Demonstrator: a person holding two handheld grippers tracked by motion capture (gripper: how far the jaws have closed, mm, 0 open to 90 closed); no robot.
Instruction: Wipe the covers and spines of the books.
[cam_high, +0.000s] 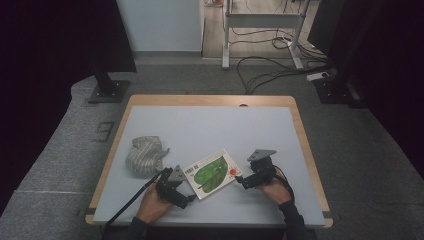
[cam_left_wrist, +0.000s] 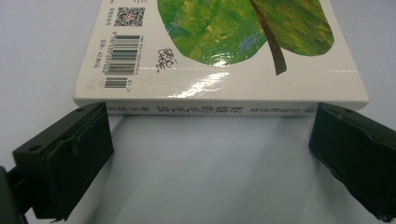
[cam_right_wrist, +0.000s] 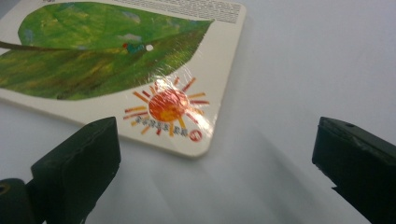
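Left claw (cam_left_wrist: 210, 154), right claw (cam_right_wrist: 215, 163) both released; glossy book (cam_left_wrist: 219, 51), green leaf cover

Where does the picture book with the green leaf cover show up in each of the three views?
High view: picture book lies at the table's near centre, between both grippers.
Left gripper view: across the top, spine and barcode facing the camera.
Right gripper view: upper left, its corner with the red sun nearest.
Shared landmark: the green leaf.

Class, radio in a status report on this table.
Left gripper open at book spine. Right gripper open by sun corner. Book flat. Cloth off left, clear.
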